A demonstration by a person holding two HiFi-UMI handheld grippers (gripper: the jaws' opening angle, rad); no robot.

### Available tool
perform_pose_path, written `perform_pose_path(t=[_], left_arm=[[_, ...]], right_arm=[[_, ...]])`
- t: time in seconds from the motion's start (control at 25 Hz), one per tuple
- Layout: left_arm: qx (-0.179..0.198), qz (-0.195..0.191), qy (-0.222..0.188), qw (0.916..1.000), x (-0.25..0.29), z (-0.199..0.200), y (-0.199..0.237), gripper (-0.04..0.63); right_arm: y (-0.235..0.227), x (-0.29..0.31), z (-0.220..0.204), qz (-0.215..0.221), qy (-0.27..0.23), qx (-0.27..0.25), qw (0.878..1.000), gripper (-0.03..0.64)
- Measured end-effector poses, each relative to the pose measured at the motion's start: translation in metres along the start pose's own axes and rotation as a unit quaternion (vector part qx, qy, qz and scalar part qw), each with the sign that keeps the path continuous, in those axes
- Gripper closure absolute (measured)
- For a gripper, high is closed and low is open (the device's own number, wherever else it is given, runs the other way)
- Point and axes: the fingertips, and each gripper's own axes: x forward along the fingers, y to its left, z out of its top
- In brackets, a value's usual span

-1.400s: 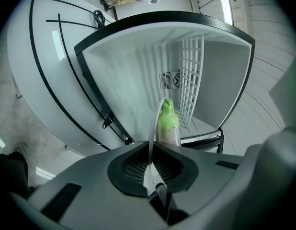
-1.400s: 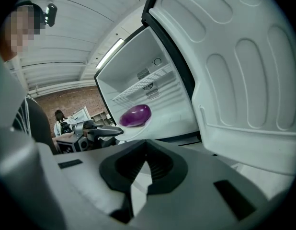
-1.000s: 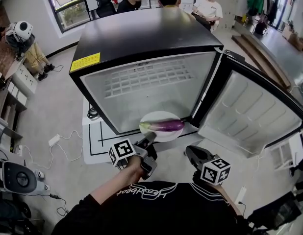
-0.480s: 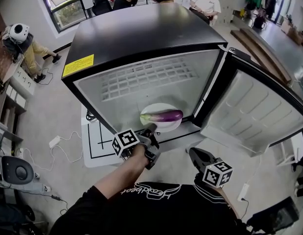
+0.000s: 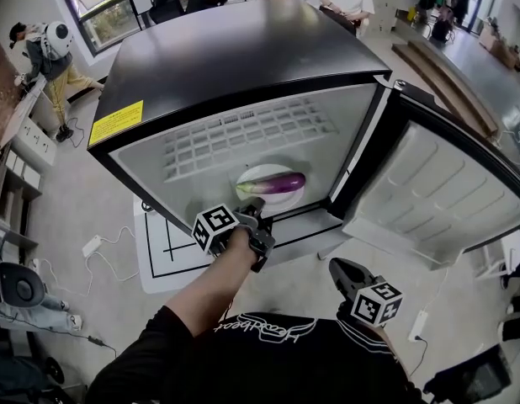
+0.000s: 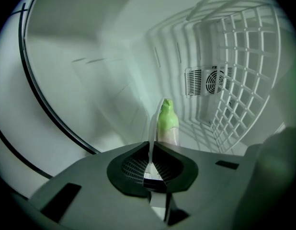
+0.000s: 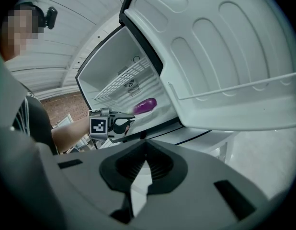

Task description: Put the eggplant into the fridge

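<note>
A purple eggplant (image 5: 277,183) with a green stem end lies on a white plate (image 5: 253,173) inside the open fridge (image 5: 235,57), below its wire shelf (image 5: 243,137). My left gripper (image 5: 250,210) is shut on the plate's near rim at the fridge's opening. In the left gripper view the plate rim (image 6: 151,138) stands edge-on between the jaws, with the eggplant's green end (image 6: 167,116) just beyond. My right gripper (image 5: 337,269) hangs lower right, outside the fridge, jaws together and empty. The right gripper view shows the eggplant (image 7: 145,105) and the left gripper (image 7: 126,122) from the side.
The fridge door (image 5: 437,200) stands swung open to the right, close above my right gripper. A white floor mat with black lines (image 5: 163,251) lies under the fridge's front. Cables and a power strip (image 5: 92,244) lie on the floor at left. Several people sit behind the fridge.
My left gripper has pushed forward with the plate and eggplant, from the fridge's front edge to inside the compartment. The right gripper has dropped slightly.
</note>
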Motion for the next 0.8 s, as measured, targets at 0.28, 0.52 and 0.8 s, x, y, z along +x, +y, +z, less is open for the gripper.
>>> perform_pose_path(t=[0.28, 0.52, 0.8], left_arm=[[-0.023, 0.027, -0.006, 0.9994, 0.023, 0.014, 0.01, 0.569], [-0.042, 0.038, -0.013, 0.9983, 0.036, 0.023, 0.014, 0.569], [-0.041, 0.04, -0.018, 0.9982, 0.046, 0.03, 0.011, 0.569]], right_arm=[[-0.006, 0.005, -0.002, -0.002, 0.004, 0.006, 1.0, 0.611], [-0.013, 0.005, -0.003, -0.009, 0.004, 0.011, 1.0, 0.611], [-0.018, 0.003, -0.003, -0.015, 0.004, 0.017, 1.0, 0.611]])
